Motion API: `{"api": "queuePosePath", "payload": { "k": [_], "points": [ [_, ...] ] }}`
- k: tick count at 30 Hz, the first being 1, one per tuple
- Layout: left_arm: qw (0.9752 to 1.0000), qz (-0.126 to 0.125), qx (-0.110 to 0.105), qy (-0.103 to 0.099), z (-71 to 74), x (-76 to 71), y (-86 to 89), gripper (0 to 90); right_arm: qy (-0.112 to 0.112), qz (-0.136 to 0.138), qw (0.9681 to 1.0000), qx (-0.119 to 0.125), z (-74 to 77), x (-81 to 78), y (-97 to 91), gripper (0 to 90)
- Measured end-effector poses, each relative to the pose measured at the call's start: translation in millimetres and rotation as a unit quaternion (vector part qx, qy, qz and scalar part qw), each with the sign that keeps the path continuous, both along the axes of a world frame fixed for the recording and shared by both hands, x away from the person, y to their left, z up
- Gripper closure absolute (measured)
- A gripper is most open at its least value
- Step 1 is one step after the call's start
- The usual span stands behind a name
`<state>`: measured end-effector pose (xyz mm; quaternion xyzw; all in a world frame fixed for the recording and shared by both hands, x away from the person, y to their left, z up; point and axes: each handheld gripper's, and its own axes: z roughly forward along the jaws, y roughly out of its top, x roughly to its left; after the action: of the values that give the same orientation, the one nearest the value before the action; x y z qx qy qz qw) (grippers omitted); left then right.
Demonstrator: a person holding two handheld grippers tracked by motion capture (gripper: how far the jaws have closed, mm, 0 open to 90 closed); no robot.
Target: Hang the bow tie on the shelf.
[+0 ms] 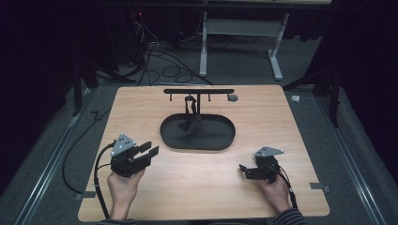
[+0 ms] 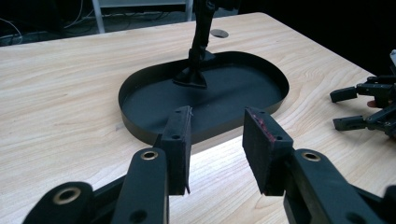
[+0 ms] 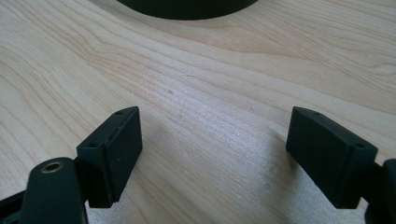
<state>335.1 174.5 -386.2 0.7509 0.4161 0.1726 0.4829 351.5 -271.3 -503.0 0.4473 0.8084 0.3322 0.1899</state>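
On the left, we hold the left gripper (image 1: 149,151) just above the wooden table (image 1: 263,117), jaws partly apart with nothing between them. In the left gripper view the gap between its pads (image 2: 180,140) looks straight at the near rim of the black oval tray (image 2: 140,121), so the tray lies ahead and to the right of this gripper, near but not touching.

In the middle, the tray (image 1: 225,140) sits with its long axis running left to right across the table. A black stand (image 1: 198,92) rises from its far part, a crossbar on top, and a small dark item (image 1: 189,112) hangs from the bar down toward the tray floor; what it is we cannot tell.

On the right, we hold the right gripper (image 1: 244,169) low, jaws spread wide and empty, pointing leftward over bare wood; its own view catches the tray's edge (image 3: 187,9) at the top.

We judge the left gripper the nearer and better aimed one, so a forward reach from it towards the hanging item seems the likelier move.
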Motion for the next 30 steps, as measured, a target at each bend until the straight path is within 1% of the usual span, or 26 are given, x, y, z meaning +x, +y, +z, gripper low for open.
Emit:
{"api": "queuePosePath", "payload": {
  "k": [14,30],
  "points": [
    [0.9999,0.004,0.0,0.014,-14.3,-4.0,2.6,62.0,-0.002,0.0,1.0,0.001,-0.3,0.0,0.1,19.6],
    [0.9996,0.007,0.004,0.026,-24.3,-5.4,5.8,61.8,-0.002,0.0,1.0,0.001,-0.3,-0.1,0.2,19.7]
  ]
}}
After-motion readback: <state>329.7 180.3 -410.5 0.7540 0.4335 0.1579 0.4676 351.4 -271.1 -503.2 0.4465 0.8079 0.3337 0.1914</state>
